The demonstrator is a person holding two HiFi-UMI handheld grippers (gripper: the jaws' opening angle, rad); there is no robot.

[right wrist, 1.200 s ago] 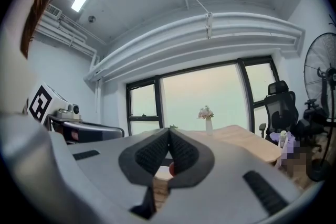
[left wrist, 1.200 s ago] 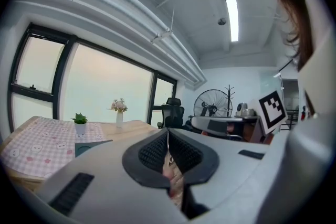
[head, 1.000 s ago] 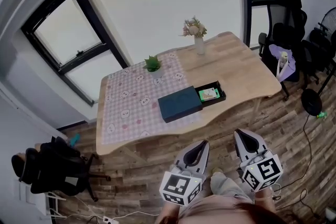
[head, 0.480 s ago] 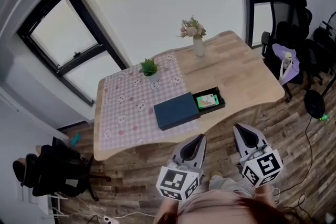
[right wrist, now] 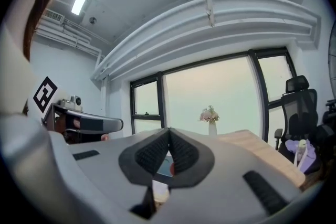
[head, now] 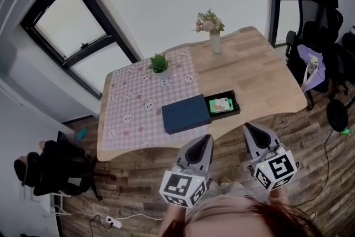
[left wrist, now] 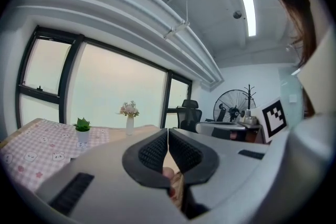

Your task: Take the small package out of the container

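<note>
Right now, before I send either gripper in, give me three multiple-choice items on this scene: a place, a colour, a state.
1. Where does the small green package lie?
A. On the floor
B. In the black container, right of the dark blue box
C. On a chair

2. What colour is the checked cloth?
A. Pink and white
B. Yellow
C. Green

3. How do the left gripper and right gripper stand?
A. Both open wide
B. Left shut on the package
C. Both shut, empty

1 B: it sits inside the container's rim.
2 A: pink checks on white.
3 C: each gripper view shows pads meeting, nothing gripped.
</note>
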